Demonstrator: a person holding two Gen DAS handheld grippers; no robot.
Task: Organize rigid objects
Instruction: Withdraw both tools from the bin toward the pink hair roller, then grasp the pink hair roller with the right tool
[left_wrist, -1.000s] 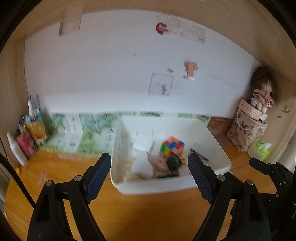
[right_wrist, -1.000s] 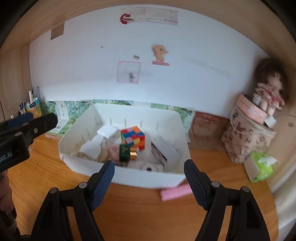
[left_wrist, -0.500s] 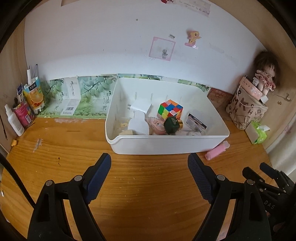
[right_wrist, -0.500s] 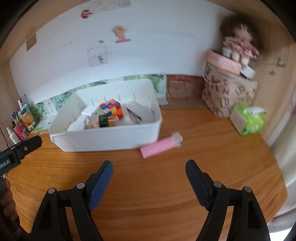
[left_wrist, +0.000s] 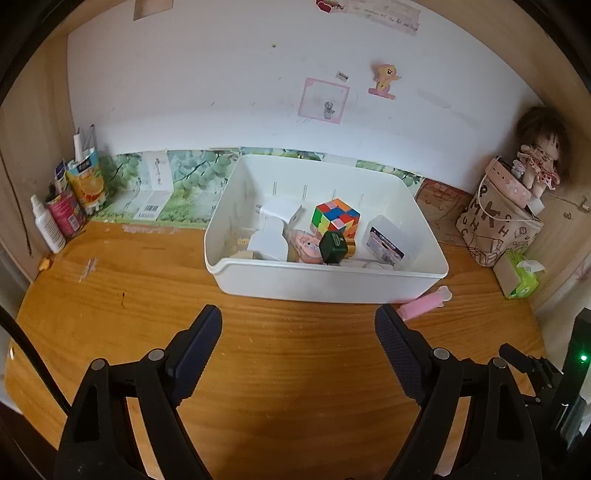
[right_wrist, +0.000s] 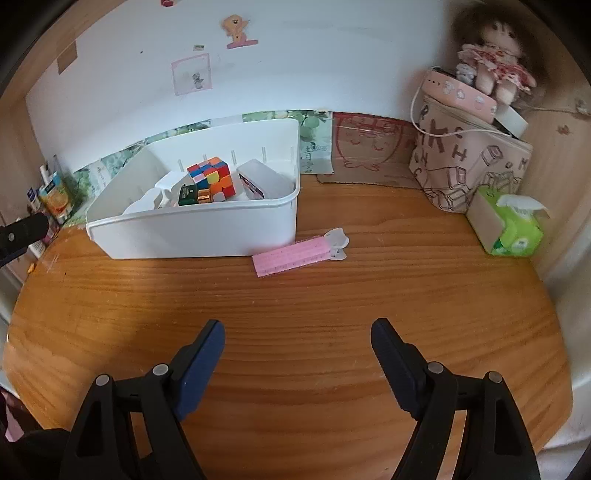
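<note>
The right gripper (right_wrist: 297, 343) had its jaws spread over bare wood with nothing between them; they had just been opening a little wider. The left gripper (left_wrist: 298, 332) likewise hung with jaws apart and empty. Compared with a second earlier, both had pulled back from the white bin (right_wrist: 192, 236), so the pink clip (right_wrist: 301, 254) now showed whole on the tabletop (right_wrist: 332, 302), touching or just beside the bin's near right corner. That clip looked like the one loose piece left, so I judged it the next pick. Inside the bin the colour cube (right_wrist: 212, 177) and dark green box (right_wrist: 189, 194) were clear; the white pieces beside them were hard to identify, and the bin's front wall hid its floor.
</note>
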